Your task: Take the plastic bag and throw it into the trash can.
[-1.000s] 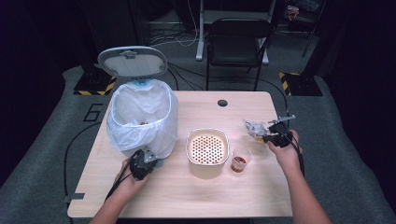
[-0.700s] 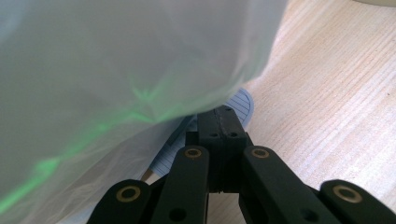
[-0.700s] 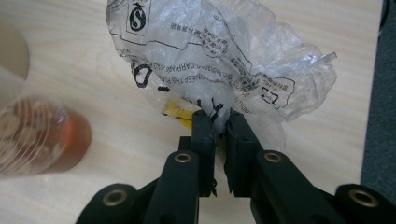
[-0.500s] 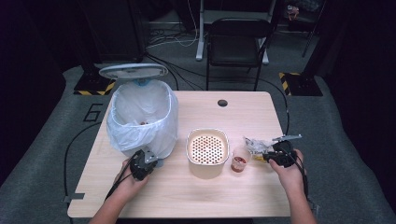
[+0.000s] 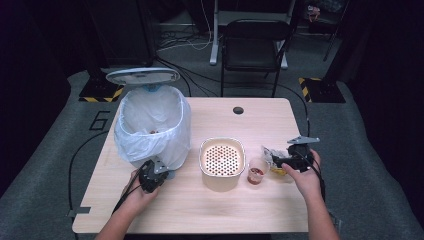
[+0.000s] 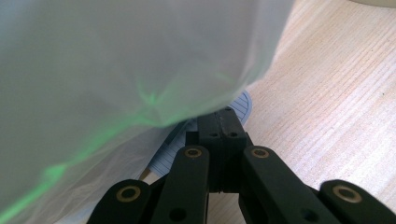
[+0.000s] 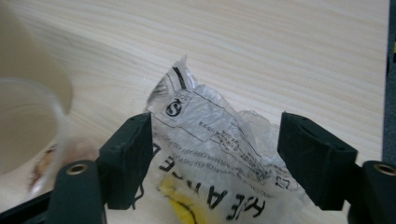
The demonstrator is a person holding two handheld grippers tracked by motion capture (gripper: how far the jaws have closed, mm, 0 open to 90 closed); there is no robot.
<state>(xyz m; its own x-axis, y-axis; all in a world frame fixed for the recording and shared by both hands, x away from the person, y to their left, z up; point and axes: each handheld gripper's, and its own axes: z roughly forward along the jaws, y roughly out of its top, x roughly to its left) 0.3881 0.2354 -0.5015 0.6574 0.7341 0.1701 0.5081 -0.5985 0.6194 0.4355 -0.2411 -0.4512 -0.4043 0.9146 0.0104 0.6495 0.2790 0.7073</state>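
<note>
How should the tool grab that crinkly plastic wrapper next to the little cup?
Pinch the wrapper across its puffed-up, crumpled middle, coming from the person's side, as the right tool is lined up now. Its open jaws already sit on either side of the bunched part, which probably gives more to squeeze than the thin flat edges. The little cup stands close, so close slowly.

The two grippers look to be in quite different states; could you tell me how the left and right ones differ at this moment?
The left gripper has its jaws shut, its tip pressed at the pedal under the white bin bag; the right gripper has its jaws open, standing either side of a crumpled plastic wrapper. The left sits at the bin's foot, the right beside the small sauce cup. Both are hand-held, low over the wooden table.
</note>
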